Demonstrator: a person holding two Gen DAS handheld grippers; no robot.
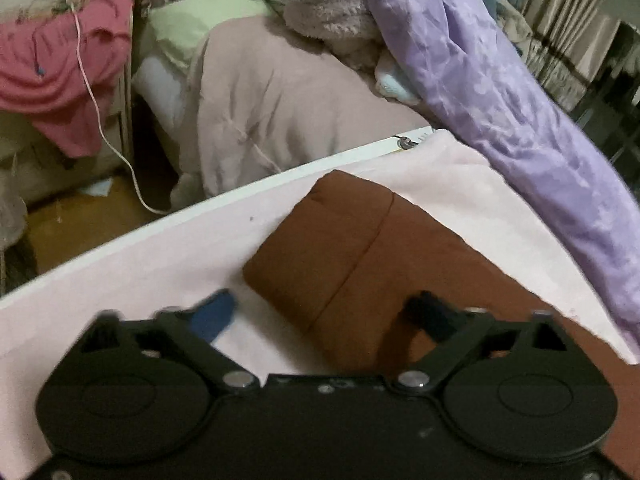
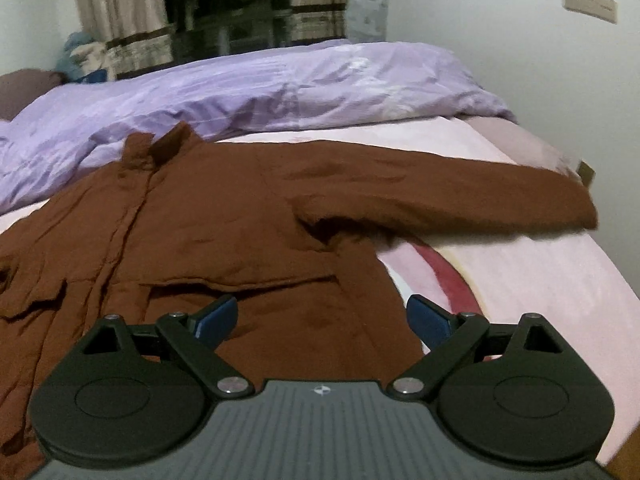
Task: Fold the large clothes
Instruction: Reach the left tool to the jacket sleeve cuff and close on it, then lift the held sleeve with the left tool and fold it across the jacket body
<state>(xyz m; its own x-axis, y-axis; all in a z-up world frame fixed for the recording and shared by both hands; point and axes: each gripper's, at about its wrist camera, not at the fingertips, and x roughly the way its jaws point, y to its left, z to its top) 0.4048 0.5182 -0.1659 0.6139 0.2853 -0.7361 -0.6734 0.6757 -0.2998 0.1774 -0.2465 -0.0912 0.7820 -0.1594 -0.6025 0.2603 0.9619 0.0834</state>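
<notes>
A large brown coat (image 2: 224, 224) lies flat on the pink sheet (image 2: 520, 280) of a bed, collar toward the far side, one sleeve (image 2: 460, 200) stretched out to the right. My right gripper (image 2: 322, 318) is open and empty, hovering just above the coat's lower right part. In the left wrist view the other brown sleeve (image 1: 340, 248) lies on the pink sheet (image 1: 160, 256) near the bed's white edge. My left gripper (image 1: 324, 312) is open and empty above that sleeve's cuff end.
A lilac duvet (image 2: 260, 96) is bunched along the far side of the bed, also in the left wrist view (image 1: 500, 100). Beyond the bed edge (image 1: 224, 196) are a pink garment (image 1: 60, 80), a white cable (image 1: 104, 136), more bedding (image 1: 272, 96) and the floor. Curtains (image 2: 120, 8) hang behind.
</notes>
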